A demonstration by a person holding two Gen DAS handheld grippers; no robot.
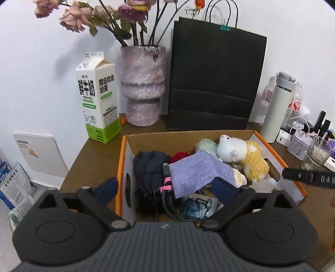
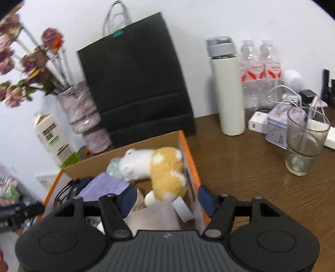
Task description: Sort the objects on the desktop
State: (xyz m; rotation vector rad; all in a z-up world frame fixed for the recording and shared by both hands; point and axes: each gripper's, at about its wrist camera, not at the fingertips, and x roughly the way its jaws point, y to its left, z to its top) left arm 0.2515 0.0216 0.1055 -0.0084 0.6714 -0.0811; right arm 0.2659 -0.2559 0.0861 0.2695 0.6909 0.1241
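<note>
- Open cardboard box w/ orange edging and white outer walls (image 1: 125,159), sits on dark brown wood-grain desk (image 2: 251,167); holds the sorted clutter.
- In the box: fluffy white-and-yellow plush animal (image 1: 240,157) at far right corner, lying on its side; pale green rounded soft thing (image 1: 204,146) just beside its head; lilac knitted cloth (image 1: 196,171) draped across the middle; dark navy padded item (image 1: 148,165) at left; braided black cable (image 1: 169,203) and crinkly blue-printed foil packet (image 1: 196,207) near front; small white plastic bottle (image 1: 263,184) at right wall.
- Left gripper (image 1: 165,188), black plastic w/ navy pads: jaws spread wide, nothing between them, hovering over the box's near-left corner.
- Right gripper (image 2: 165,200), same build: jaws partly apart, straddling box's right front wall; pads not pressing on anything I can see. View is blurry.
- Behind the box: matte black paper bag w/ cord handles and teal binder clip (image 1: 215,83); mottled pink-purple glazed ceramic vase, stepped shape (image 1: 142,83), w/ dried pinkish roses (image 1: 83,16); white-and-green gable-top milk carton (image 1: 98,98), Chinese text, large chars read 鲜牛奶.
- Right side of desk: off-white cylindrical flask w/ grey lid (image 2: 228,87); two clear plastic water bottles, red-white labels (image 2: 261,69); clear ribbed glass w/ stirrer (image 2: 303,142); small printed tin (image 2: 276,127); white charger block (image 2: 257,123).
</note>
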